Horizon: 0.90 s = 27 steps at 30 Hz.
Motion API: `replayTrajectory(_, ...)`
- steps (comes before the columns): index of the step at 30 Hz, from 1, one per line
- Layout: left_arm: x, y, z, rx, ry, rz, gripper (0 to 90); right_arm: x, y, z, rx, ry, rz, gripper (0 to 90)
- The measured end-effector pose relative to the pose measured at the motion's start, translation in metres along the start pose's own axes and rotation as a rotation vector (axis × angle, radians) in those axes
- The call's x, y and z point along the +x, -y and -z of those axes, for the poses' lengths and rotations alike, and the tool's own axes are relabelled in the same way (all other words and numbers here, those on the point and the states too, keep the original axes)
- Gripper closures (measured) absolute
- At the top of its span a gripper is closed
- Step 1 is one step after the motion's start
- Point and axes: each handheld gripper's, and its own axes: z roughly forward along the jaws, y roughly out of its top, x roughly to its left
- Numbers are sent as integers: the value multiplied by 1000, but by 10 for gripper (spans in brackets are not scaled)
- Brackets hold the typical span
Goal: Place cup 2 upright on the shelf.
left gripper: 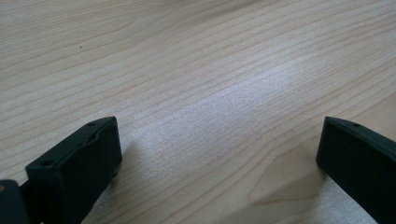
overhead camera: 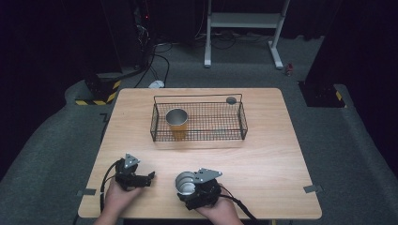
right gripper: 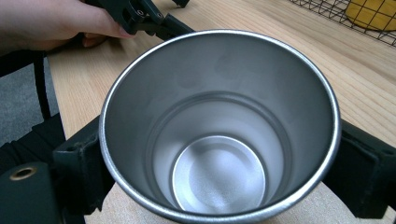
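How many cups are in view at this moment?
2. One cup stands in the left part of the wire basket. The other cup is clamped between the jaws of the right gripper near the table's front edge.

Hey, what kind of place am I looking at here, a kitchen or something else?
Probably a lab or data-recording studio, not a kitchen: a lone wooden table on grey carpet, dark curtains around it, cables and an equipment stand behind, and hazard-striped bases.

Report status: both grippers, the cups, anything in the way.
Left gripper open, empty, low over the table. Right gripper shut on steel cup. Yellow cup upright in wire basket. Nothing between cup and basket.
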Motion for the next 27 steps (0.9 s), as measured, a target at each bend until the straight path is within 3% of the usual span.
replayTrajectory(5,0,0,0,-1,0,4,4,0,1,-3,6,7,3,96)
replayTrajectory(9,0,0,0,-2,-1,4,5,0,1,-1,-17,4,28,168)
replayTrajectory(27,0,0,0,-2,-1,0,5,-5,-1,7,-32,47,36,186)
